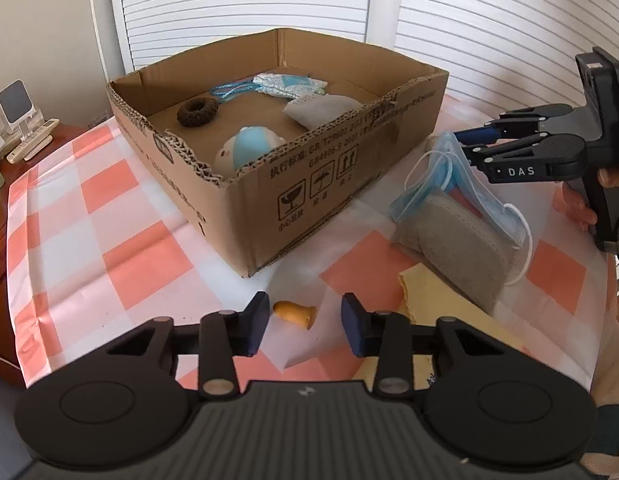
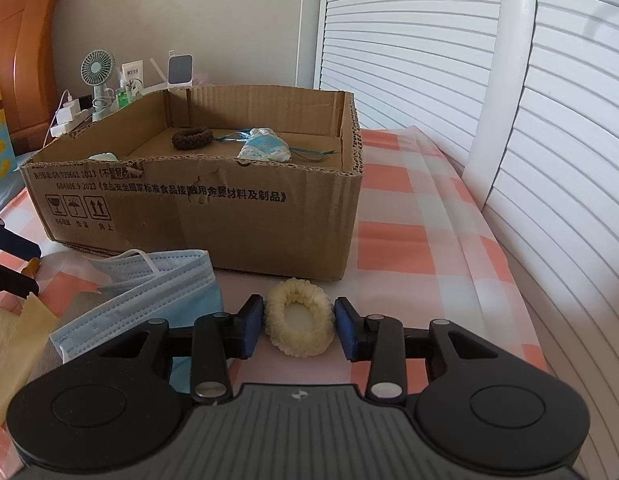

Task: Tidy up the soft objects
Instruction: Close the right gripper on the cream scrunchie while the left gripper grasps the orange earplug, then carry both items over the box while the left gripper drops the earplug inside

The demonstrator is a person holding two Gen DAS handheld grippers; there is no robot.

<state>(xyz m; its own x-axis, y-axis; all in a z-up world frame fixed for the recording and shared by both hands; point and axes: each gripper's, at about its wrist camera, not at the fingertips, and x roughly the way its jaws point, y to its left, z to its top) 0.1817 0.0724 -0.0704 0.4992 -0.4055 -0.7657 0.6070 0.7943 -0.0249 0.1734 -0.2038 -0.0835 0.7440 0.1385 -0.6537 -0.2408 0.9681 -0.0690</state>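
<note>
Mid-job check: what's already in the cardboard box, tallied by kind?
Brown scrunchie: 1
Blue-and-white knitted pouch: 1
Blue-and-white plush toy: 1
Pale grey fabric piece: 1
Total in view: 4

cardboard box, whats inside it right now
Inside the cardboard box: a brown scrunchie, a blue-and-white pouch with a cord, a grey cloth and a blue-white plush. The near wall hides the plush's lower part.
</note>
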